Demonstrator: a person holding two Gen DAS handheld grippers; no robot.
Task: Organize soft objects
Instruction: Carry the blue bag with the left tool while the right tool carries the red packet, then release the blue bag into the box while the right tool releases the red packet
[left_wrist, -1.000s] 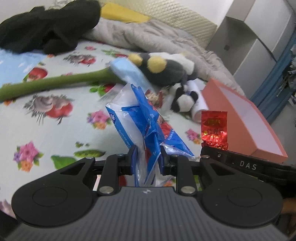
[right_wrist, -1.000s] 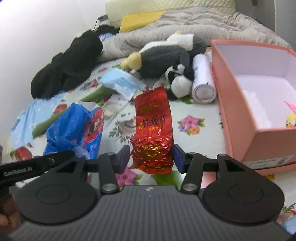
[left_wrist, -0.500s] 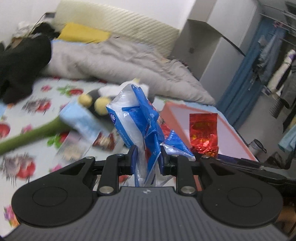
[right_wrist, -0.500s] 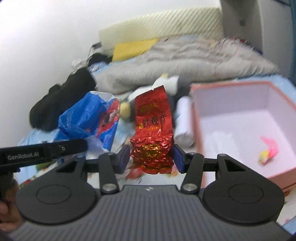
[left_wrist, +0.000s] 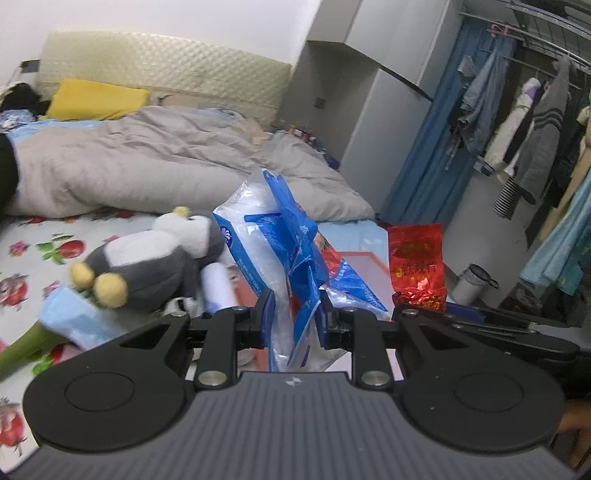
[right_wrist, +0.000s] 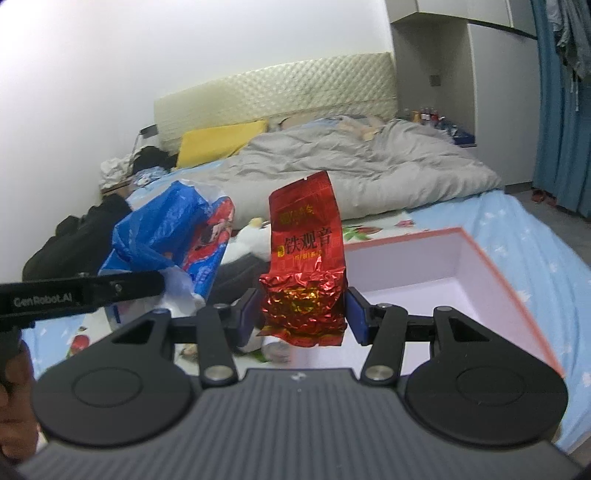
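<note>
Left gripper (left_wrist: 293, 314) clamps crumpled blue plastic bag (left_wrist: 280, 251), held up above the bed. Right gripper (right_wrist: 302, 314) pinches red foil tea packet (right_wrist: 304, 258) upright, beside pink box (right_wrist: 517, 317) near rim; box interior open, bare.

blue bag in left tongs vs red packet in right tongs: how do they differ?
The blue-and-clear plastic bag is thin, part see-through film, loose and crumpled; the red foil packet is opaque, shiny, printed with gold characters.
The bag looks larger and flops out past the left tongs; the packet stands upright as one compact pouch in the right tongs.
The left jaws stand narrower than the right.
Shared: both are clamped near the bottom and held up off the bed.
</note>
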